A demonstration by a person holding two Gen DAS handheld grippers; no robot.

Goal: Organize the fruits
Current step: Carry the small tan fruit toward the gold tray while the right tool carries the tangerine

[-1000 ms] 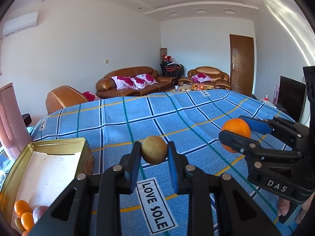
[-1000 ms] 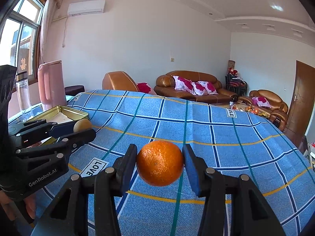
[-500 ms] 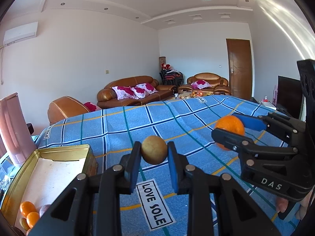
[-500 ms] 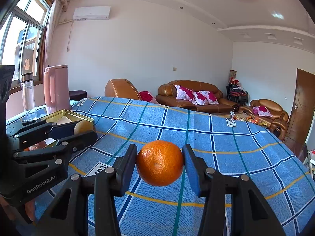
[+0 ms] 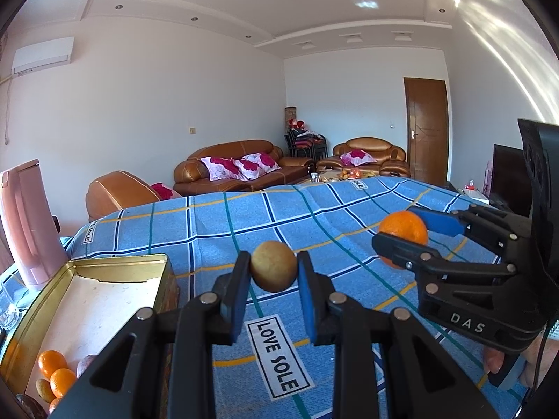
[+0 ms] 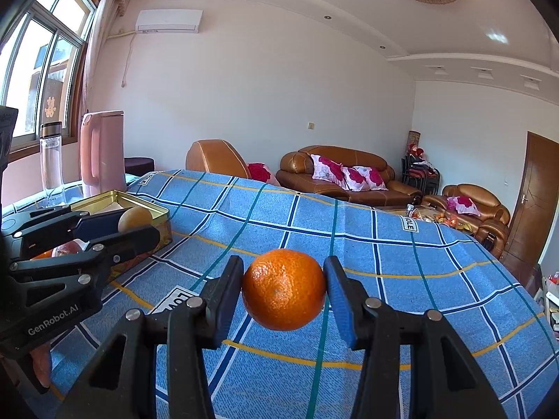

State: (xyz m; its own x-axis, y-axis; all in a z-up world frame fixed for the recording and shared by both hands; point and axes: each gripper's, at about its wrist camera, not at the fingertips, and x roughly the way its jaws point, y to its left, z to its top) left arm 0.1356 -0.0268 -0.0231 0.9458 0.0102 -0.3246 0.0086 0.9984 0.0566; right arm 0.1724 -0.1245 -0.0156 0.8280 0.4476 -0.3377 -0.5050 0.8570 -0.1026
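Left gripper [image 5: 273, 271] pinches a small tan round fruit [image 5: 273, 270] between its fingertips, held above the blue checked cloth [image 5: 314, 216], just right of the gold tin [image 5: 87, 269]. Right gripper [image 6: 283, 289] clamps an orange [image 6: 283, 289] the same way, centred between pads, off the cloth.

Cloth: blue checked tablecloth [image 5: 314, 216], covers table
Far left: pink jug [image 6: 103, 152], clear bottle [image 6: 51, 160]
Far: brown sofas [image 6: 342, 174]
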